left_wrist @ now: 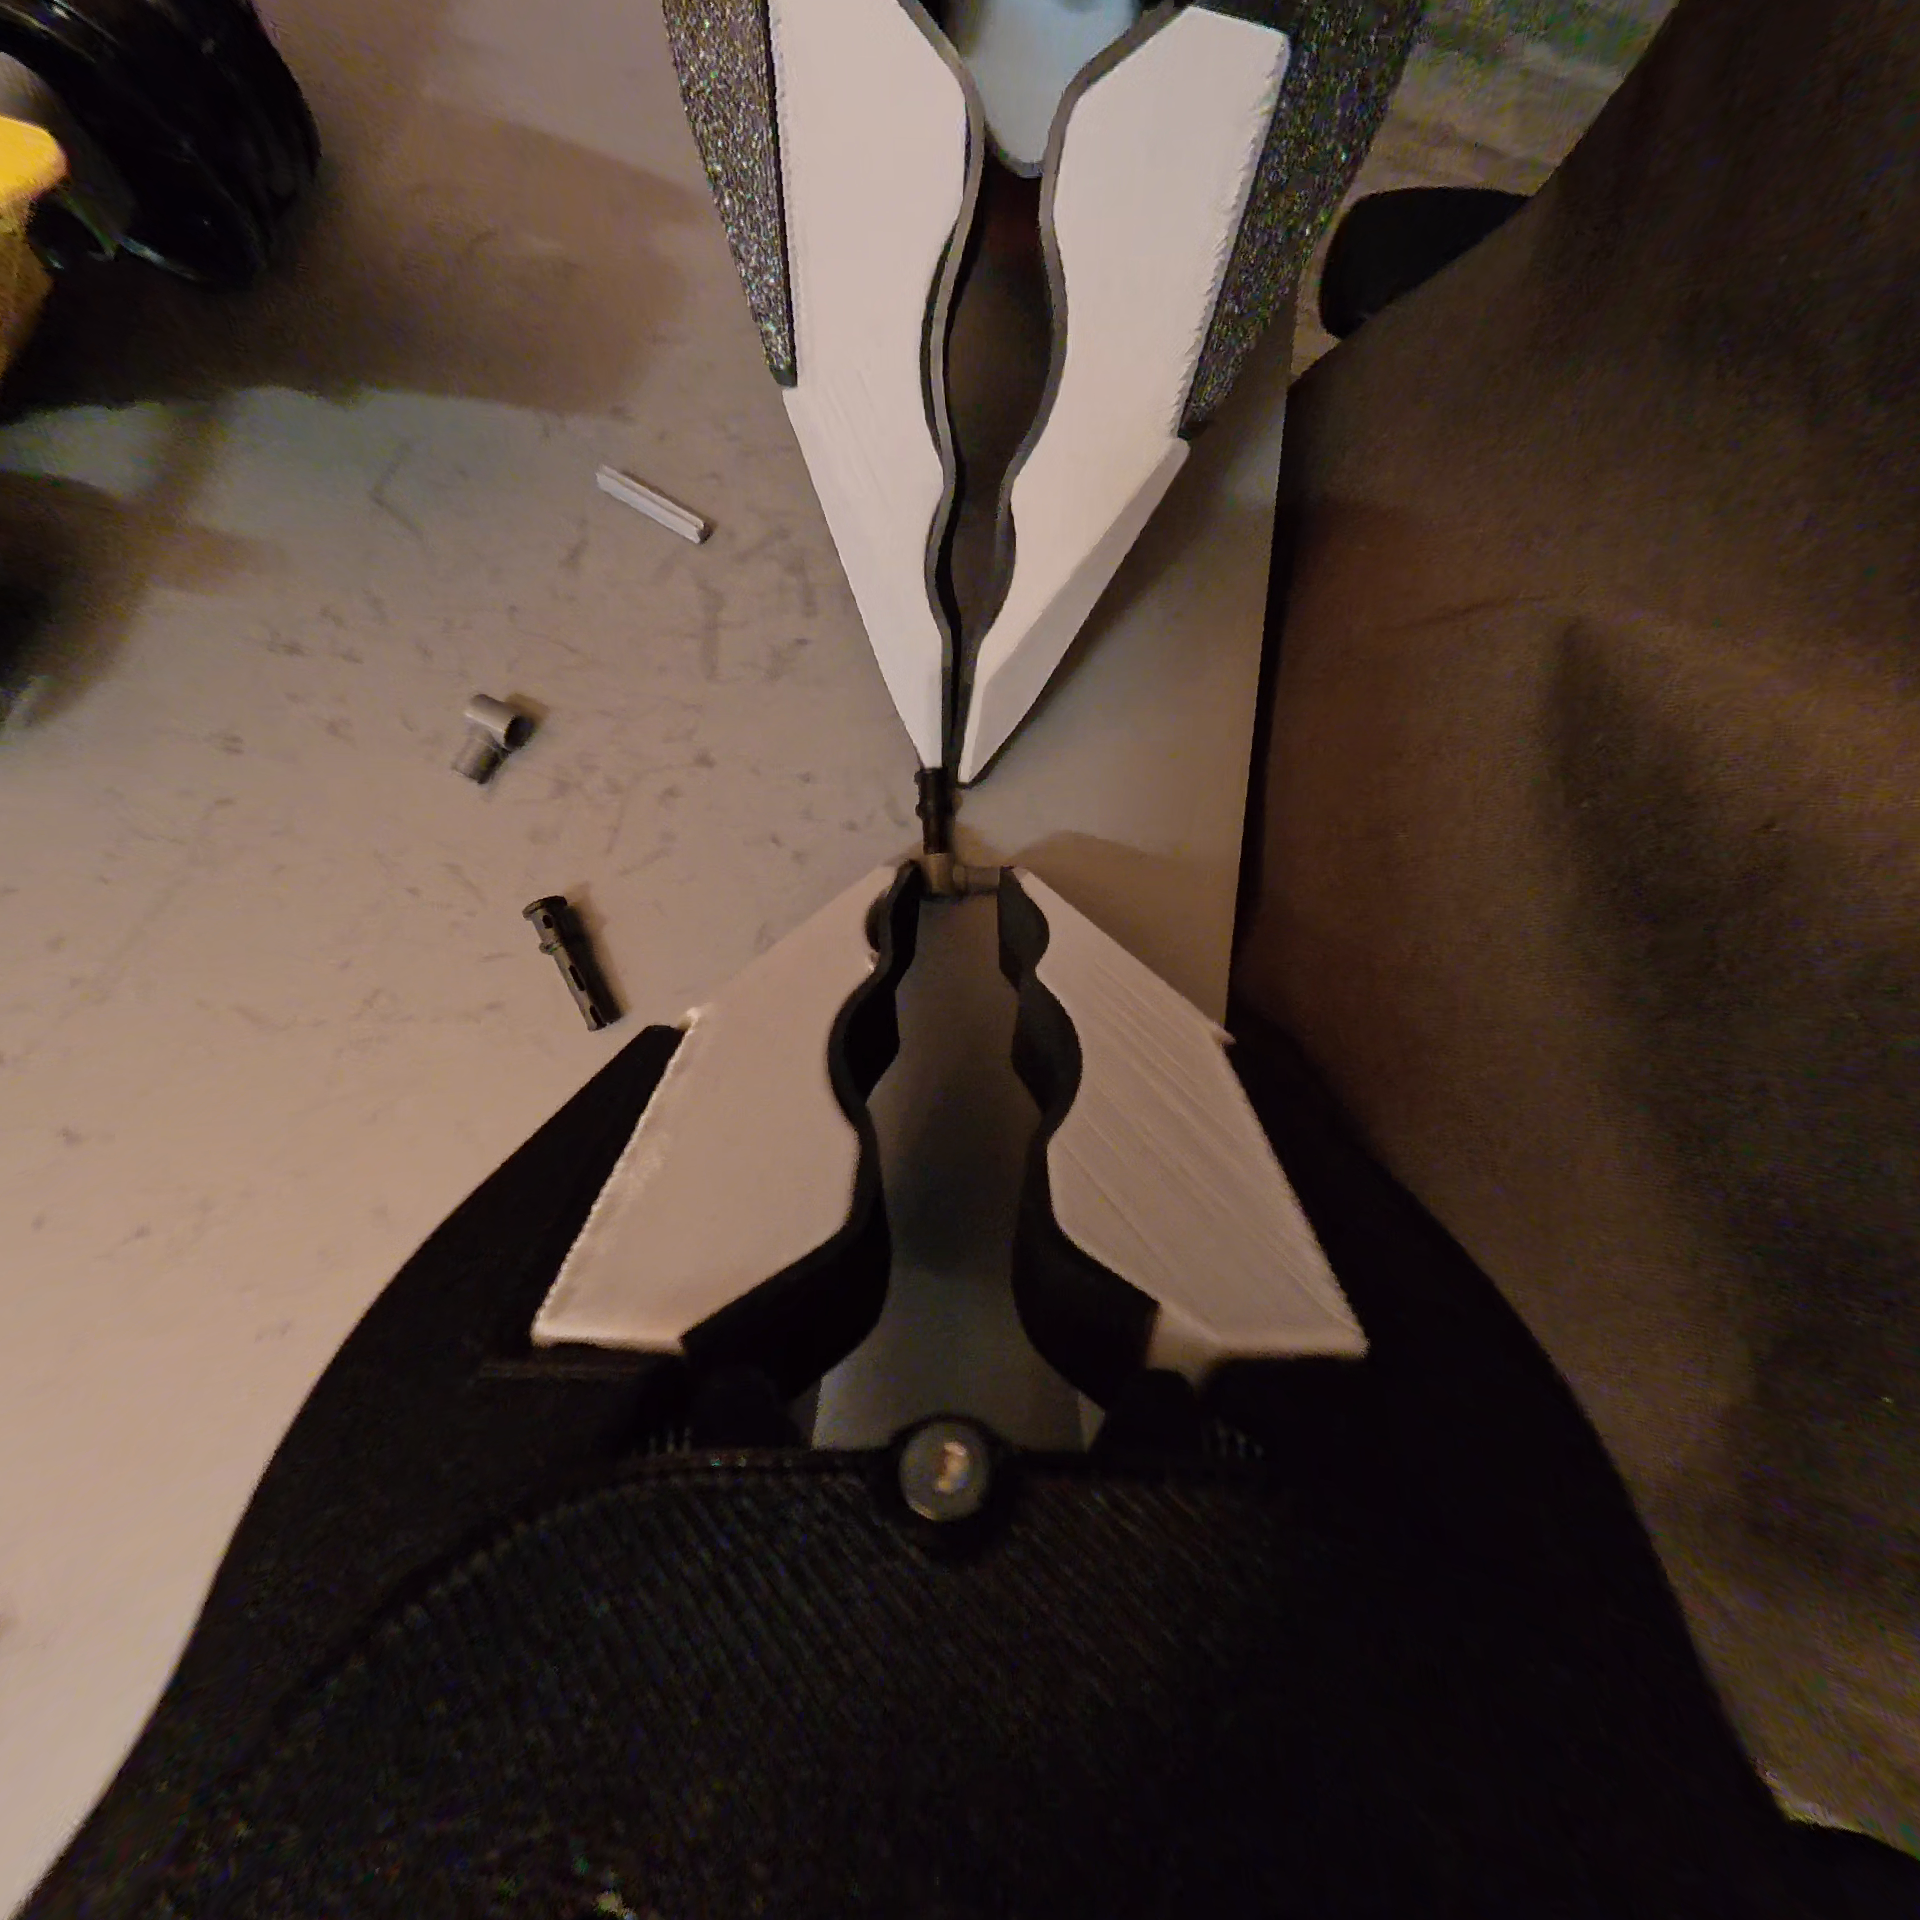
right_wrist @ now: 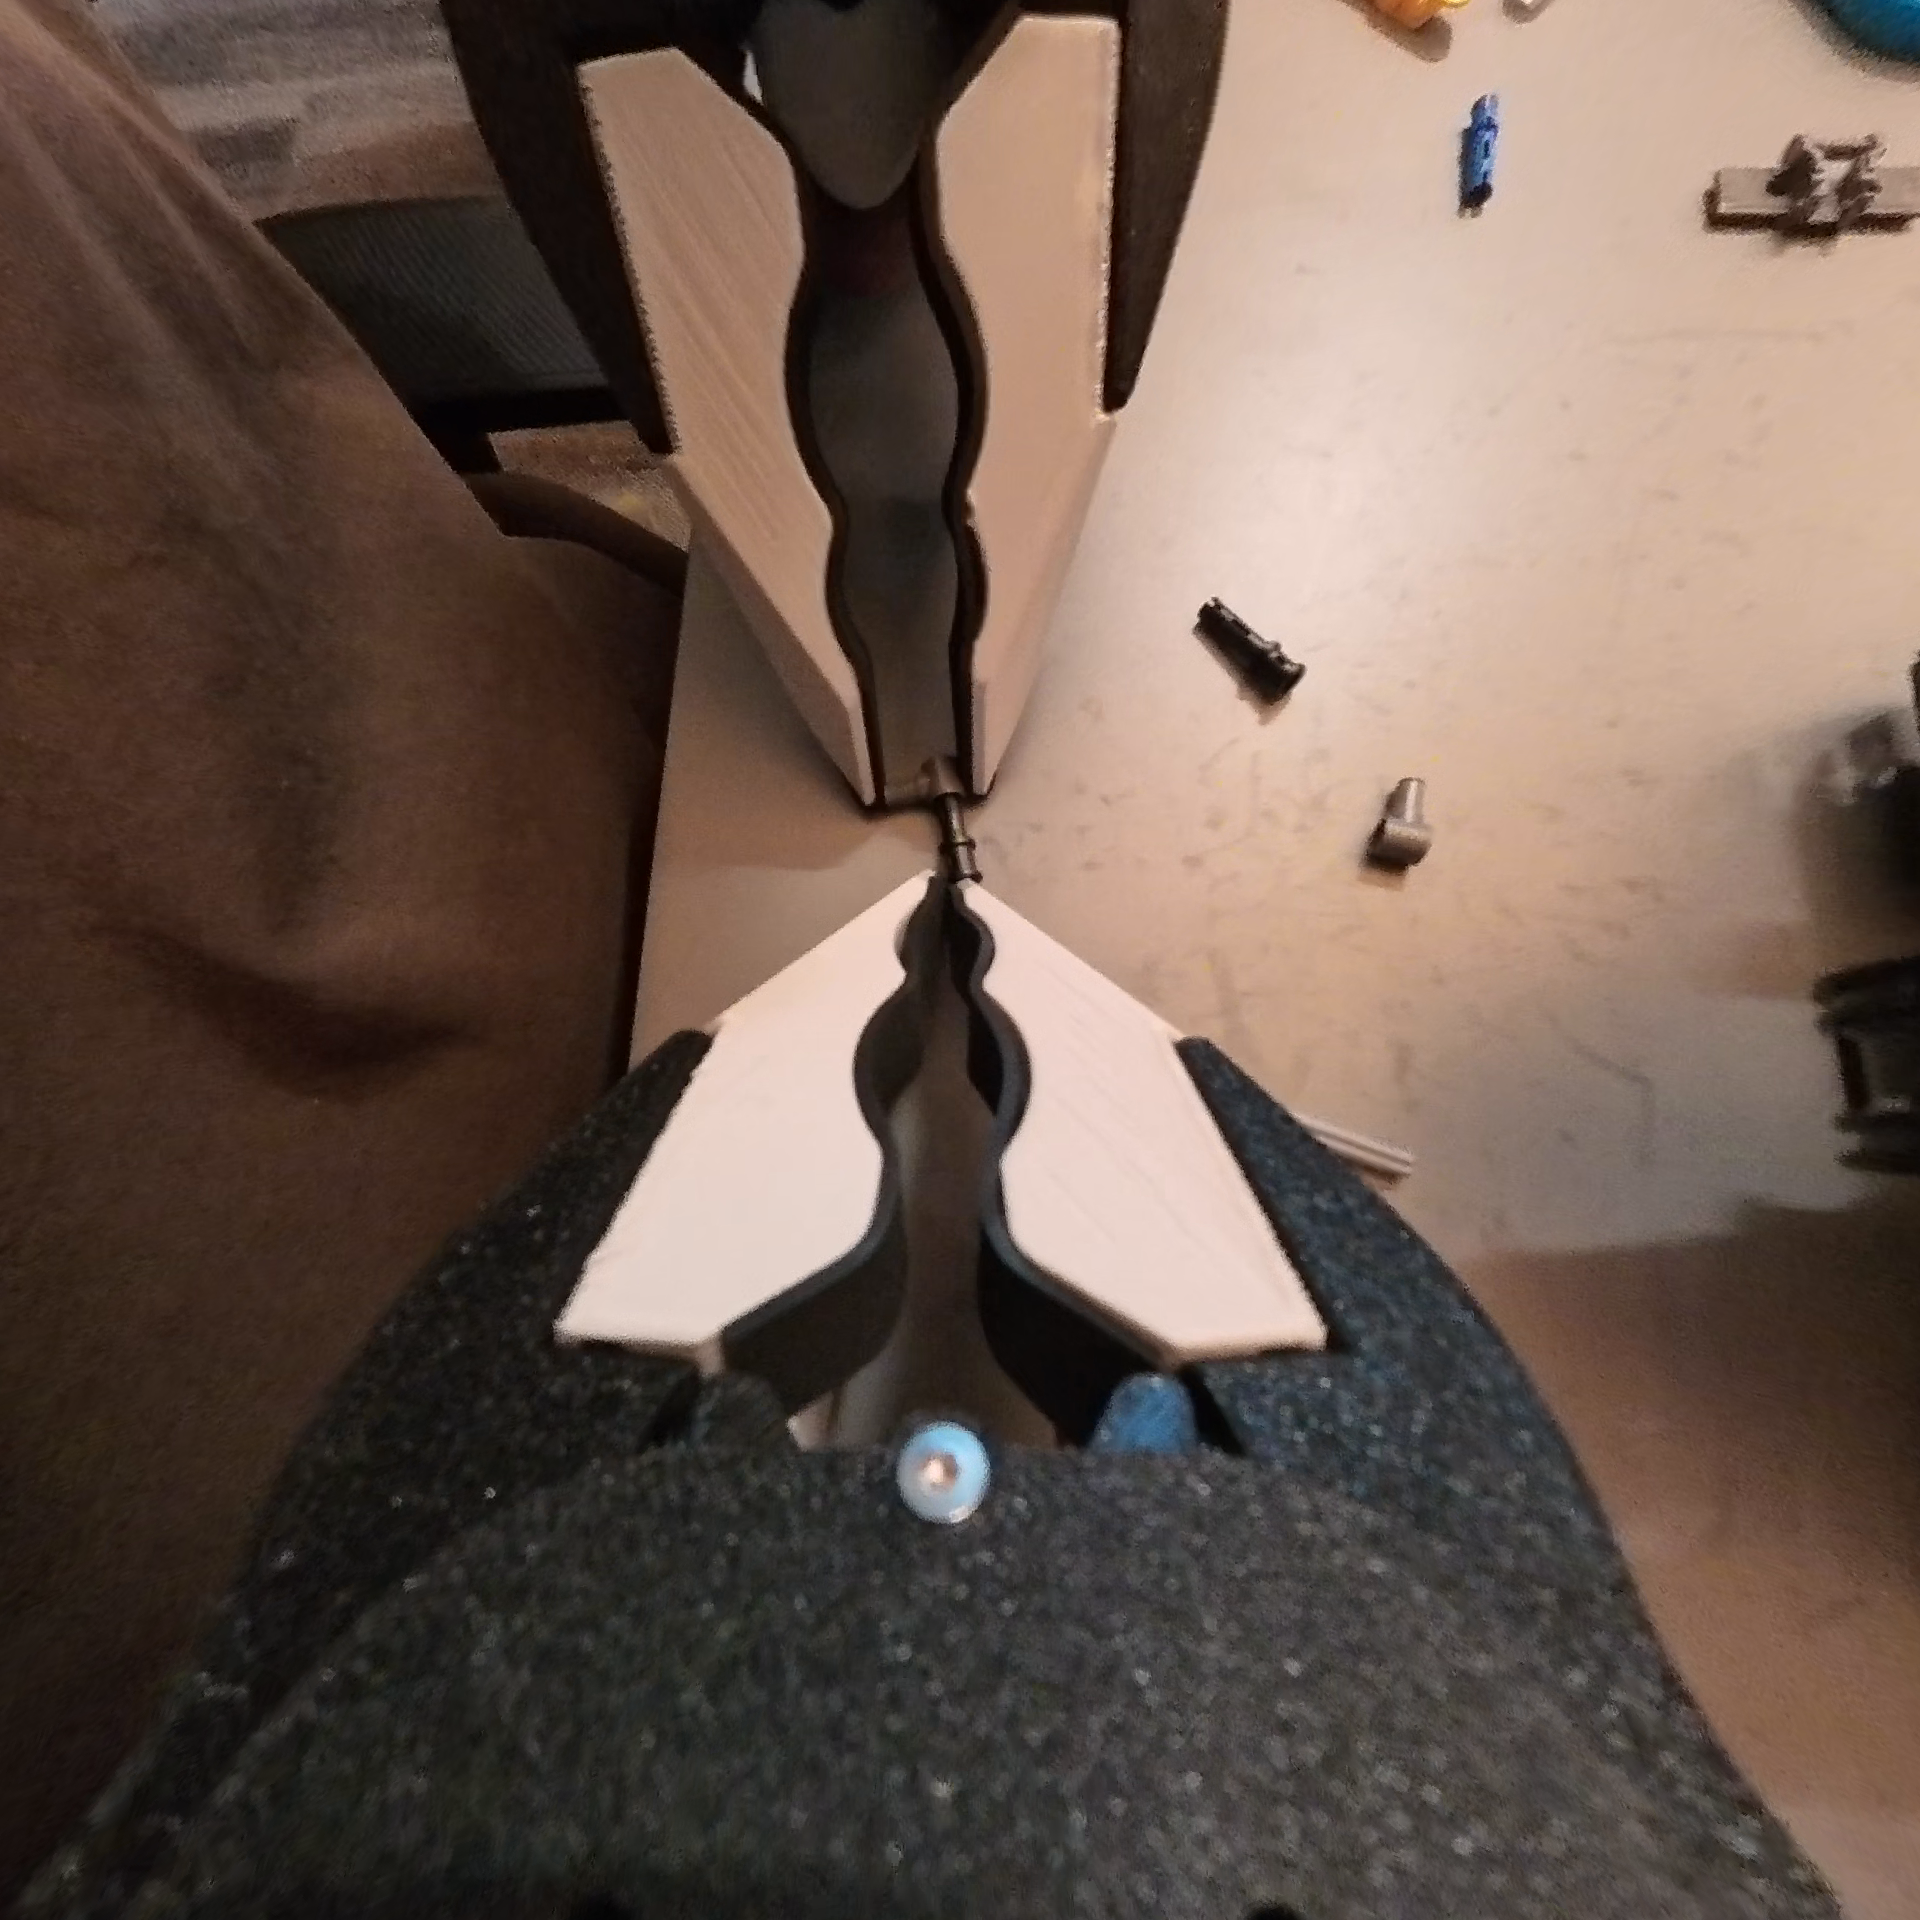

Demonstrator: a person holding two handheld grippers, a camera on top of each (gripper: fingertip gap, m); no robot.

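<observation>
My left gripper (left_wrist: 956, 881) is shut on a small grey connector (left_wrist: 961, 876) held at its fingertips. My right gripper (right_wrist: 951, 888) is shut on a short black pin (right_wrist: 956, 842). The two grippers face each other tip to tip over the pale table (left_wrist: 312, 1039) near its edge. The pin's free end meets the connector. In the left wrist view the right gripper (left_wrist: 948, 774) comes down from the top with the pin (left_wrist: 935, 810). In the right wrist view the left gripper (right_wrist: 925, 795) comes from the top with the connector (right_wrist: 930, 777).
Loose on the table lie a second black pin (left_wrist: 574, 961), a second grey connector (left_wrist: 494, 736) and a grey bar (left_wrist: 652, 503). A black wheel (left_wrist: 156, 135) stands at the far left. A blue piece (right_wrist: 1481, 151) and a dark grey assembly (right_wrist: 1813, 192) lie farther off. Brown cloth (left_wrist: 1610, 727) borders the table edge. Less than 4 cm separates the two grippers' tips. Between my right fingertips and the grey bar (left_wrist: 652, 503) there is roughly 8 centimeters.
</observation>
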